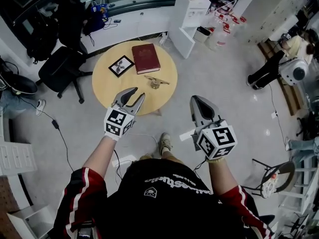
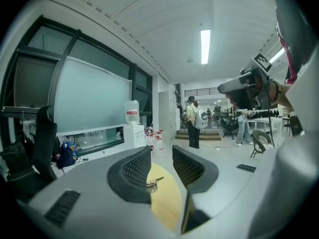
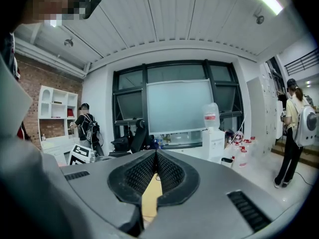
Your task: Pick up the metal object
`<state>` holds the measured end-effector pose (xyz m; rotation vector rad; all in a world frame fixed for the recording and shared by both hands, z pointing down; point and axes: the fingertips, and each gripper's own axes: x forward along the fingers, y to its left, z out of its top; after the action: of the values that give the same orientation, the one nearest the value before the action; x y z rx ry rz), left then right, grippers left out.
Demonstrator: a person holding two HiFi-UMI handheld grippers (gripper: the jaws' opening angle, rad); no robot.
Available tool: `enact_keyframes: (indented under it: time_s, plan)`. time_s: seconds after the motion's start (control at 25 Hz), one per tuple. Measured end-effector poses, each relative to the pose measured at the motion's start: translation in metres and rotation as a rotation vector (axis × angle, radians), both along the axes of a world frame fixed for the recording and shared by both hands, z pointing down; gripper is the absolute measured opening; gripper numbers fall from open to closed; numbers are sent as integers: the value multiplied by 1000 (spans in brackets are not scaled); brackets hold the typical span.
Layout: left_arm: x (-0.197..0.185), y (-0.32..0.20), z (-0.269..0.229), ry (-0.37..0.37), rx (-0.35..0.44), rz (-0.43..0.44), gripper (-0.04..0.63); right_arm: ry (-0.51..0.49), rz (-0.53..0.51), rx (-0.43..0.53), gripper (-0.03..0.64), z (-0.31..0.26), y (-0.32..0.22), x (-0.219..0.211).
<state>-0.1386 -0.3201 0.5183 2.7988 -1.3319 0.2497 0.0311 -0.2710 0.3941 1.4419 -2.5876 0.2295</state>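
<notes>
While it lay flat on the round wooden bench (image 1: pixel 107 86), the metal object (image 1: pixel 156 81) sat right of the bench's centre, untouched by either tool. It was a small brass-coloured piece with a long thin bar across a stubby body. Behind it, near but apart, a red book (image 1: pixel 145 58) lay closed. A framed picture (image 1: pixel 121 65) lay to the left of the book, just beside it.

The left tool (image 1: pixel 135 94) was held over the near part of the bench, its tips pointing toward the metal object but well short of it. In the left gripper view, the left tool (image 2: pixel 162 156) had its jaws spread, with nothing gripped. The metal object (image 2: pixel 154 183) showed through the gap between them, resting on the yellow bench top (image 2: pixel 167 203) beyond the pads.

The right tool (image 1: pixel 198 100) was held over the floor (image 1: pixel 224 78), off the bench's near right edge and well apart from the metal object. In the right gripper view, the right tool (image 3: pixel 156 156) had its jaws pressed together at the tips, pinching nothing; only a sliver of bench top showed below the meeting point.

A black office chair (image 1: pixel 62 68) stood left of the bench, and the person's shoe (image 1: pixel 165 143) showed on the floor between the two tools.
</notes>
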Motion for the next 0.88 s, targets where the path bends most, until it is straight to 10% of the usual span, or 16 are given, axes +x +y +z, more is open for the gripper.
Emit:
enact_keyframes:
  time_s: [0.88]
  plan:
    - [71, -121, 182, -528, -61, 159, 153, -5, 61, -100, 28, 36, -89, 68]
